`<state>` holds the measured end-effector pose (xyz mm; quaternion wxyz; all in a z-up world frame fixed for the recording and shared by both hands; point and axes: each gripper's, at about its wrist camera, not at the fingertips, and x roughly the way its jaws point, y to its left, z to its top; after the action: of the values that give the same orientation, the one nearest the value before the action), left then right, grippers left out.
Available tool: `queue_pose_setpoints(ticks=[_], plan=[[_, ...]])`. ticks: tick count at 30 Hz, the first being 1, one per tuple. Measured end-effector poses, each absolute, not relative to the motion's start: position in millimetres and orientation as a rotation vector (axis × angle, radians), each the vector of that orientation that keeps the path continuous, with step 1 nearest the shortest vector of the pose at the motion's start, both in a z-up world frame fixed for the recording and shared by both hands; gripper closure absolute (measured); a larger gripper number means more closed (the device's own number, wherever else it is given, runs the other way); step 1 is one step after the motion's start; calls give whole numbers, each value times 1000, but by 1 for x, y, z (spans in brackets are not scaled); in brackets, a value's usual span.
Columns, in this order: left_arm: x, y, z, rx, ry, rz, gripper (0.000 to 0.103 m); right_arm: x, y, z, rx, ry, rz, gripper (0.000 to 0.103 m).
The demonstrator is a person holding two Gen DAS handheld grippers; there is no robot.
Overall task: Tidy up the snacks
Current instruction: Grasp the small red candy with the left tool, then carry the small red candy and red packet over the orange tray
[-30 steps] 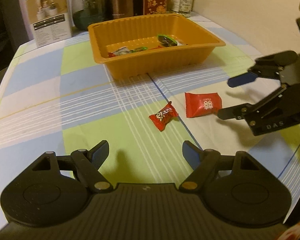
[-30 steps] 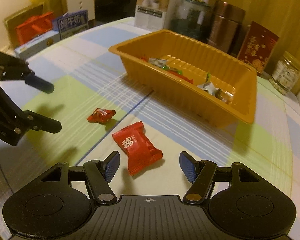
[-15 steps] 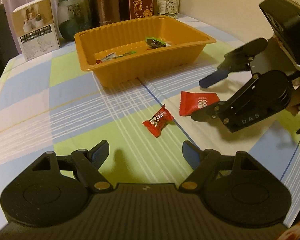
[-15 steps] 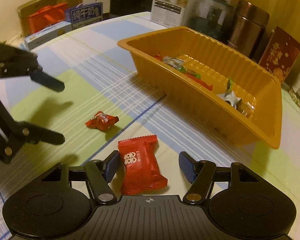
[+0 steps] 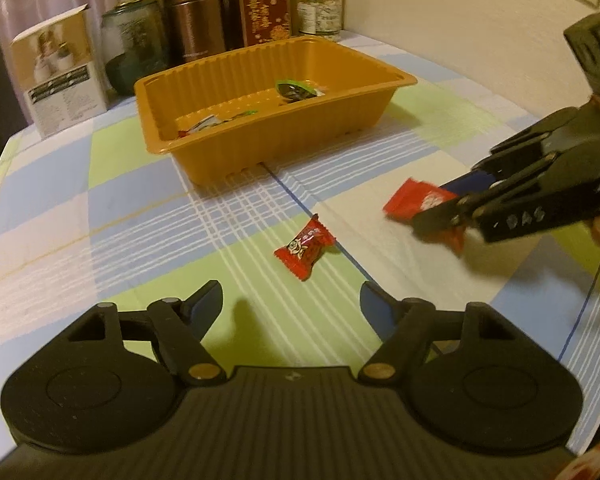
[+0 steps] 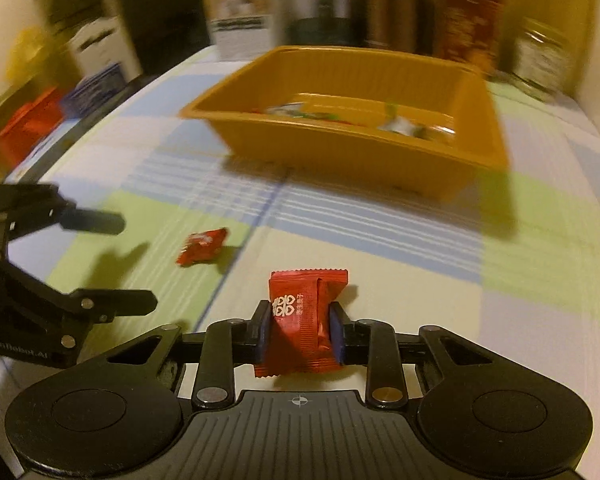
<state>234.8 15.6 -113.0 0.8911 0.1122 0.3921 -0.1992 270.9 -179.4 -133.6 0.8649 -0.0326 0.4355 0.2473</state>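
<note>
My right gripper [image 6: 299, 326] is shut on a flat red snack packet [image 6: 302, 320] with white characters, held just above the checked tablecloth; the packet also shows in the left wrist view [image 5: 414, 200], pinched by that gripper [image 5: 440, 210]. A small red wrapped candy [image 5: 305, 247] lies on the cloth ahead of my open, empty left gripper [image 5: 291, 306]; it shows in the right wrist view [image 6: 202, 246] beside the left gripper [image 6: 136, 262]. An orange plastic tray [image 5: 260, 148] holding several wrapped snacks stands farther back; it also shows in the right wrist view [image 6: 340, 160].
Behind the tray stand a white box [image 5: 58, 76], a green glass jar [image 5: 134, 46], a brown canister [image 5: 194, 20], a red packet [image 5: 266, 8] and a small jar [image 5: 320, 10]. A wall runs along the right. Boxes [image 6: 32, 124] sit at the far left edge.
My right gripper has closed on the flat red packet and lifted it slightly, swinging toward the tray. My left gripper stayed open and moved a little nearer the small candy.
</note>
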Motion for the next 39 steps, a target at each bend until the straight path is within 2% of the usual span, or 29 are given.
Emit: queue_pose_setpoints(ticks=[7,10,12,23,25,28,33,39], plan=[[253,-1,-121,317,797,-466,39,269,-200,-129,66,928,433,73],[261,-5,-125,332,797,-466,47,269,-200,-129,61,921,429,73],[264,-8,-127,339,801,-462,56,269,-200,-129,53,914,425,73],[282,-10,-128,345,816,-493,64,267,-192,-131,22,897,430,73],[284,-10,-127,327,834,-496,68,266,-190,-131,11,892,434,73],[282,-10,-127,278,855,-489,85,267,-189,-133,11,894,436,73],[268,-17,-124,260,866,-363,88,268,-192,-131,39,891,438,73],[253,-7,-120,85,914,-242,89,267,-194,-126,63,880,440,73]])
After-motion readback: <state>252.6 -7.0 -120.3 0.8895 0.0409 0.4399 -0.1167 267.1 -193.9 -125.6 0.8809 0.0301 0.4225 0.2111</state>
